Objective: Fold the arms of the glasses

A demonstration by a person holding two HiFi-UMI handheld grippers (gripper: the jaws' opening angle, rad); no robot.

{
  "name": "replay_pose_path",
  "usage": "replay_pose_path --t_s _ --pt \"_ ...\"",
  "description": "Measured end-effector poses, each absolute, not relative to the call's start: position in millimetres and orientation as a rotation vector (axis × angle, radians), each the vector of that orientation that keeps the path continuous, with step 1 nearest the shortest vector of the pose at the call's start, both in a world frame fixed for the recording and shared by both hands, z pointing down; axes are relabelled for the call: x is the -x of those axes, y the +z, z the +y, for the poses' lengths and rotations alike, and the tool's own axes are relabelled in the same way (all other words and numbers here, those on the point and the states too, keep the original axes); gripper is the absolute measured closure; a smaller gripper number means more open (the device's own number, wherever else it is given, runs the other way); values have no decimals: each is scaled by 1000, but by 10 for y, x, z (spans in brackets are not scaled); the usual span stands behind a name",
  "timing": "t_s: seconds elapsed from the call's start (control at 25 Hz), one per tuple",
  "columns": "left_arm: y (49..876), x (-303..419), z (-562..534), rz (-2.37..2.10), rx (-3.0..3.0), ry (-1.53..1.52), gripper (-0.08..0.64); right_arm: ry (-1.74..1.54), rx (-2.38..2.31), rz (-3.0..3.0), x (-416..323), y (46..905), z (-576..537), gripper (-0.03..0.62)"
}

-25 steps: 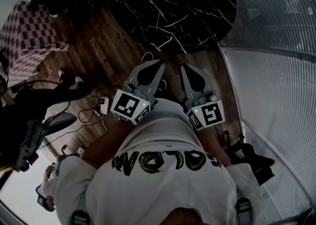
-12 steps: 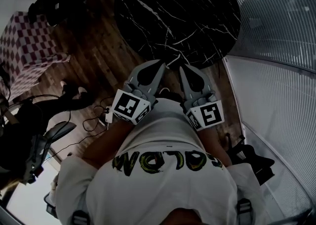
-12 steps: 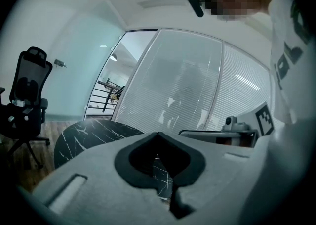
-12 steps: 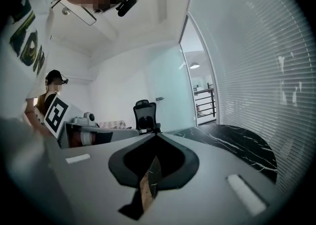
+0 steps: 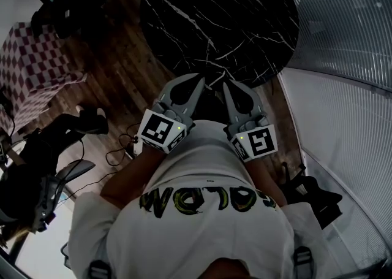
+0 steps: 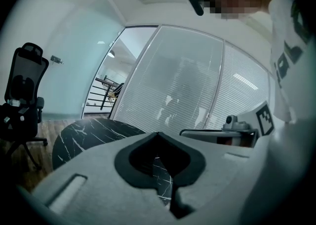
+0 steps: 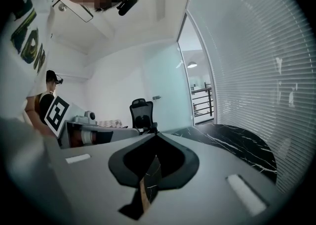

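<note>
2 tools — L tool (image 5: 197,80), R tool (image 5: 226,85) — jaws together, near 1 marble table (image 5: 245,14)

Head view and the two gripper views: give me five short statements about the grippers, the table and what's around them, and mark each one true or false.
1. The left gripper and the right gripper both have their jaws together. True.
2. The left gripper holds something. False: nothing is between its jaws.
3. The table has a black top with white veins. True.
4. The table is square. False: its top is round.
5. In the head view, the checkered cloth lies to the right of the table. False: it lies to the left.
</note>
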State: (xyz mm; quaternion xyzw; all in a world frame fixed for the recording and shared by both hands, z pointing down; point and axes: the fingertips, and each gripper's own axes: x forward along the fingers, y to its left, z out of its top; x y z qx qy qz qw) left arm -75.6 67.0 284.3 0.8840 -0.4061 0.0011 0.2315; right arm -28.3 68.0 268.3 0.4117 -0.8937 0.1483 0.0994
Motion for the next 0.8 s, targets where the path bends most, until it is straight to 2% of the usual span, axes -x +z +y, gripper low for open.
replay_pose_path --t_s 0.36,0.8 --pt "2885 583 555 -1150 -2410 43 557 419 -1185 -2639 71 2714 565 591" --pt "3447 448 491 -1133 -2351 212 532 398 -1140 -2538 -168 3214 483 589"
